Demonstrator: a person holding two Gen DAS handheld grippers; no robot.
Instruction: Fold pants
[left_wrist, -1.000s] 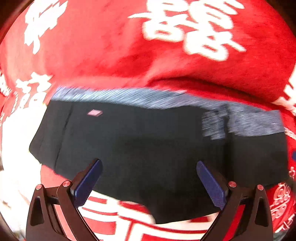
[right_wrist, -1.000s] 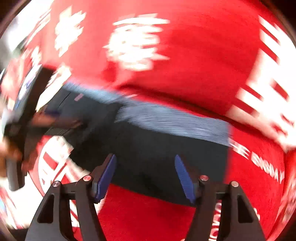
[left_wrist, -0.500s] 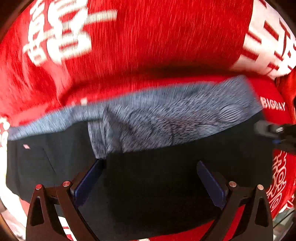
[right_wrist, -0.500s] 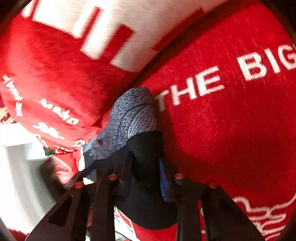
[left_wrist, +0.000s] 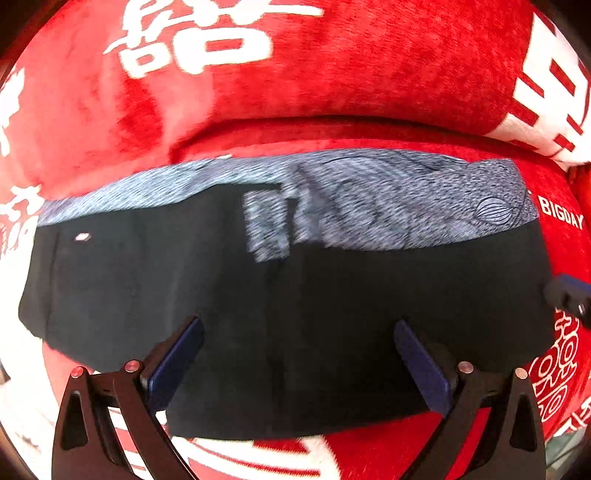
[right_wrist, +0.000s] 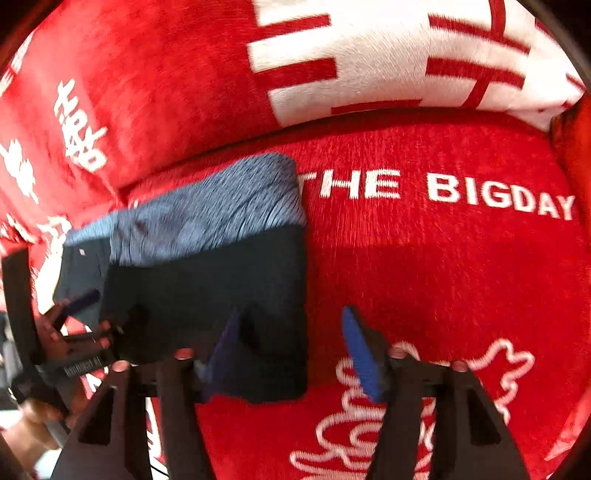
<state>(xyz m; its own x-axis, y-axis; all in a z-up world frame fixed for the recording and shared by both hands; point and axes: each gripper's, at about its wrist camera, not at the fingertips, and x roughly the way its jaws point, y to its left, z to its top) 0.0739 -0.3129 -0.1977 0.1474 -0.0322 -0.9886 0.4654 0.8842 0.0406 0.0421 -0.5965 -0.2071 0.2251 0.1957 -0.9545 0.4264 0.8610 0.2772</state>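
Right gripper (right_wrist: 291, 350) opening, apparently clear of pants (right_wrist: 207, 280) edge below; left gripper (left_wrist: 299, 354) spread above pants.

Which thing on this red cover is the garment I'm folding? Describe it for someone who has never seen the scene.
Find the red plush cover with white lettering reading THE BIG DAY. Left of those words in the right wrist view lies the pants, spread flat. They are the only dark item there: black cloth topped by a speckled blue-grey waistband.

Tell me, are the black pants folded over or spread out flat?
Folded over: on the pants a second patterned grey waistband layer lies over the black fabric, its edge mid-garment.
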